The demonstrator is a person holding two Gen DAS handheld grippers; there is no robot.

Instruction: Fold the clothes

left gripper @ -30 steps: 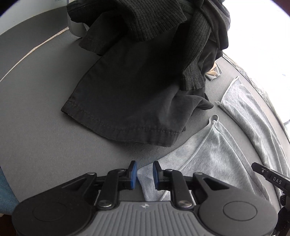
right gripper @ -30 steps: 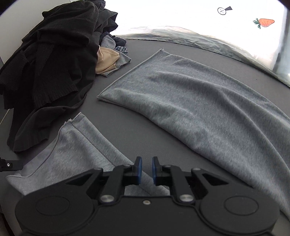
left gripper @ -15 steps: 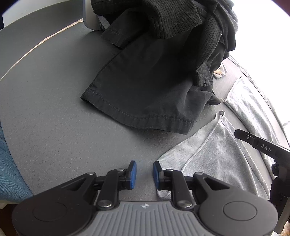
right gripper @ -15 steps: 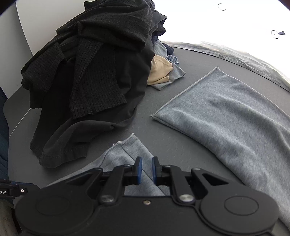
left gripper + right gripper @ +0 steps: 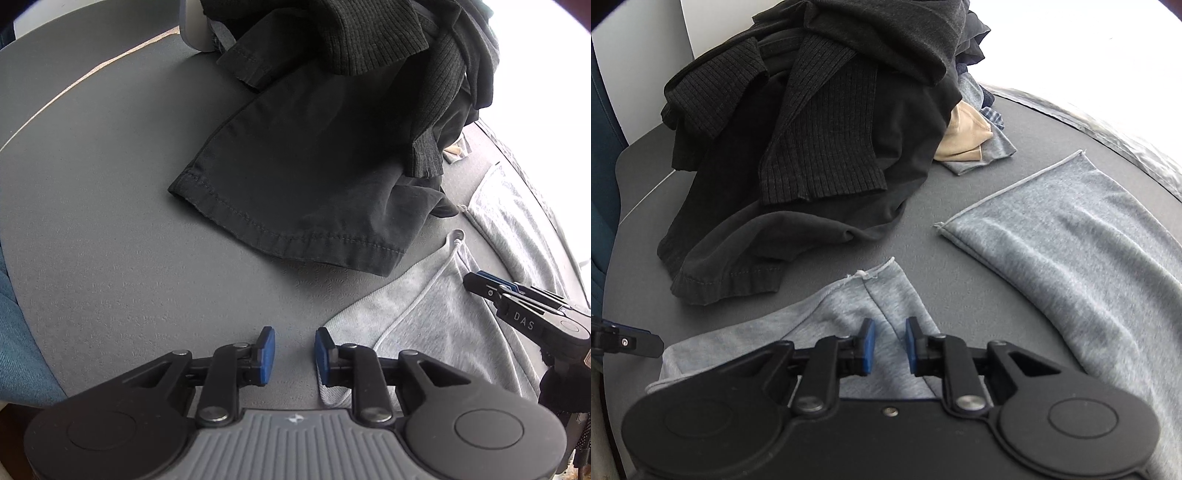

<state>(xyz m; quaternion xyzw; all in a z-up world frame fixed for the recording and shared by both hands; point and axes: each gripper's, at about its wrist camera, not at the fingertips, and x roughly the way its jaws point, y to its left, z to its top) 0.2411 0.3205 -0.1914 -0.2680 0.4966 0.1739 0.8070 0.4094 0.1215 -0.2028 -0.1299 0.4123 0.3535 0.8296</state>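
Grey sweatpants (image 5: 1071, 236) lie spread flat on the dark table (image 5: 110, 221), just beside the black clothes pile (image 5: 812, 147), probably so each leg can be smoothed before folding. At the near leg's corner, on the side away from the pile, the left gripper (image 5: 291, 350) has just been opening; its jaws stand apart over bare table, with no cloth between them. Over that leg's seam, the right gripper (image 5: 889, 345) shows a narrow gap, pinching nothing I can see.
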